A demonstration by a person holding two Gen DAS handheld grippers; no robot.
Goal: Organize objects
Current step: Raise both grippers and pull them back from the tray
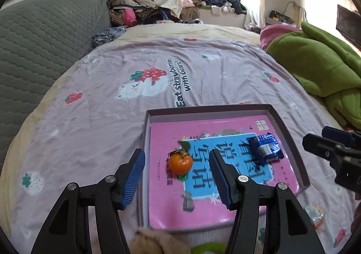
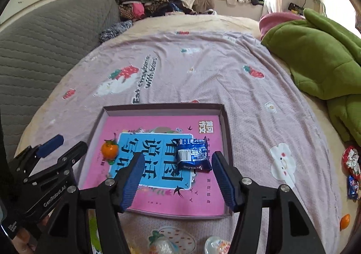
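Tangerine (image 1: pixel 180 162) and blue snack packet (image 2: pixel 194 154) lie in the tray (image 2: pixel 226 123) on the bed; my left tongs (image 1: pixel 177 179) and right tongs (image 2: pixel 178 180) hover wide open, empty. The round fruit could roll if I nudge the tray.

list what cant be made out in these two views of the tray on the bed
- Book cover in the tray: the right gripper fingers and the blue snack packet hide part of the title in the right wrist view.
- Clear items at the bottom edge, right wrist view: cut off.
- Small orange thing near the right edge, right wrist view: too small to identify.
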